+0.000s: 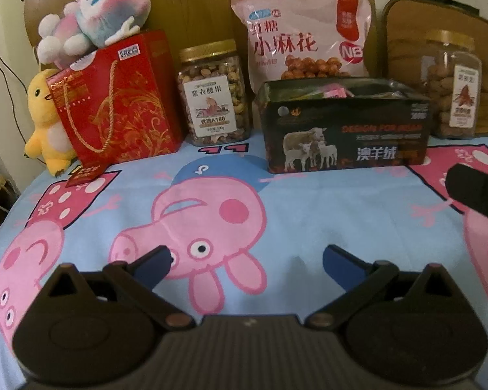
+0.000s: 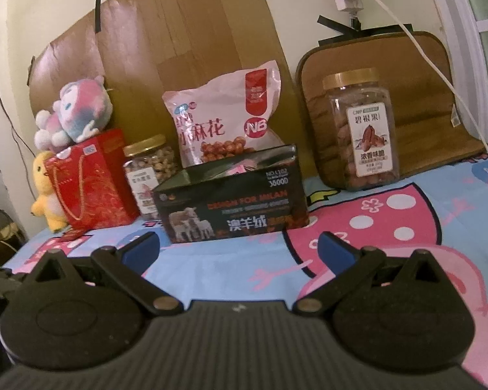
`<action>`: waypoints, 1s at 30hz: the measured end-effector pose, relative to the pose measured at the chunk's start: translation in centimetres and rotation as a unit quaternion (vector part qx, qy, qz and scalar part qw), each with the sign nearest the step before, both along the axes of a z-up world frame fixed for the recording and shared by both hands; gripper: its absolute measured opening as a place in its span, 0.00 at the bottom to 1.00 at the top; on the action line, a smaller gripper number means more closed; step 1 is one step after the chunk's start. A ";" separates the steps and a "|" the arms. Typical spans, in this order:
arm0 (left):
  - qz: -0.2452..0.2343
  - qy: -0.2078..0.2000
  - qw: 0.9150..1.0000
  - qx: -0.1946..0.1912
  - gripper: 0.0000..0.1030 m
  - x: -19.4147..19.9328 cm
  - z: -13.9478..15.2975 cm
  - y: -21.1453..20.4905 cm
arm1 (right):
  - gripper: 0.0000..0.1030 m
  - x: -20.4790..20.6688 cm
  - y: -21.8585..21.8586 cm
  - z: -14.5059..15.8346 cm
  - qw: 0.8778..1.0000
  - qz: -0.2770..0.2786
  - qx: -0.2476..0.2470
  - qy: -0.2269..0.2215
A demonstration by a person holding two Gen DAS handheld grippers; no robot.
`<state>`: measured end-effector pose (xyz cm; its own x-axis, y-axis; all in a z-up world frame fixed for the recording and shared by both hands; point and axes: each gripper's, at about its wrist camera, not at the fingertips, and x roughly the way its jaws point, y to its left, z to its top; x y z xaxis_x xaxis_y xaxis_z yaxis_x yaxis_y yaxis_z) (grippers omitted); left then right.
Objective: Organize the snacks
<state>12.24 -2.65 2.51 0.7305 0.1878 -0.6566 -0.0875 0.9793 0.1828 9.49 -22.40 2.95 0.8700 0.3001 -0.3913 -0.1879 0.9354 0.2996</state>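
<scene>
A black open box with sheep printed on it holds small packets and stands at the back of the cartoon-pig cloth; it also shows in the right wrist view. Behind it leans a pink snack bag. A gold-lidded jar of nuts stands to its left, a jar of pecans to its right. My left gripper is open and empty above the cloth. My right gripper is open and empty in front of the box; part of it shows in the left wrist view.
A red gift bag stands at the back left with a pink-blue plush on top and a yellow plush beside it. A brown cushion leans on the wall behind the pecan jar. Cables hang at the right.
</scene>
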 end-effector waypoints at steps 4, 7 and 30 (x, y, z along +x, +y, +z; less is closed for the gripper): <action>0.000 0.003 1.000 0.001 1.00 0.8 -0.7 0.0 | 1.00 0.5 0.2 -0.8 1.000 -0.006 -0.006 -0.005; -0.001 0.002 1.000 -0.001 1.00 1.4 -1.4 -0.1 | 1.00 0.6 0.3 -1.2 1.000 -0.010 -0.012 -0.015; -0.006 -0.027 1.000 -0.006 1.00 1.2 -2.0 -0.2 | 1.00 0.1 -0.1 -1.4 0.999 -0.015 0.005 -0.033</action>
